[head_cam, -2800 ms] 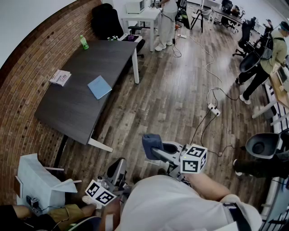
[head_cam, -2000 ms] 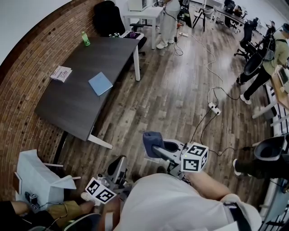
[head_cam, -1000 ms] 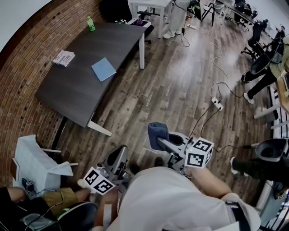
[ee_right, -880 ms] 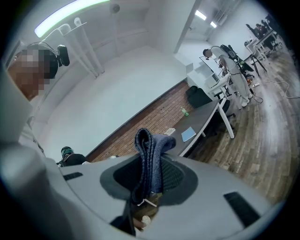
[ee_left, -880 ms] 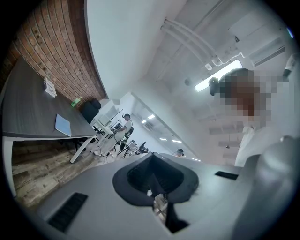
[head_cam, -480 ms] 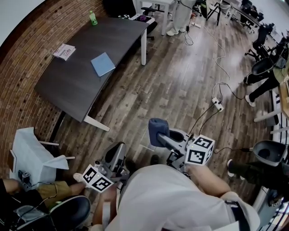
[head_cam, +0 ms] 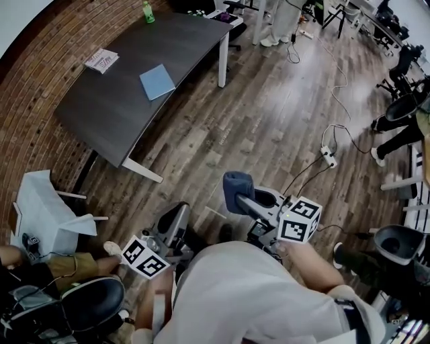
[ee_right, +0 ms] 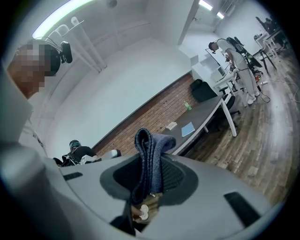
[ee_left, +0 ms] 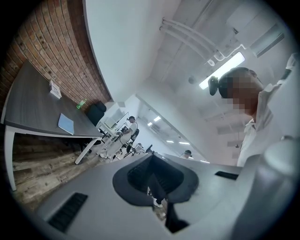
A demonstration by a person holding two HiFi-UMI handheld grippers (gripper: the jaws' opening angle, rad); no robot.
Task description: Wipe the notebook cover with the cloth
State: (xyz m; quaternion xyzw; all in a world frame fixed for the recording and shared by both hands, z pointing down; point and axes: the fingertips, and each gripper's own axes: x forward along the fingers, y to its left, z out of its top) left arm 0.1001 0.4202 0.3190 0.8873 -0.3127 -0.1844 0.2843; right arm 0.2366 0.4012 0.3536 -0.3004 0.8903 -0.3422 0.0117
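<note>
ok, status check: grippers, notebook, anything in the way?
Right gripper shut on cloth. Left gripper shut, empty. Notebook flat on table, far off, not yet wiped. Only floor between.

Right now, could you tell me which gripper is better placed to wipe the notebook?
Right: the right gripper clamps the cloth; the left gripper is shut, empty. Both are far from the notebook.

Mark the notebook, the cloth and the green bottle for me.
notebook [head_cam: 157, 81], head view, middle of its blue cover.
cloth [ee_right: 149, 157], right gripper view, middle of the folded part.
green bottle [head_cam: 147, 11], head view, its body.
</note>
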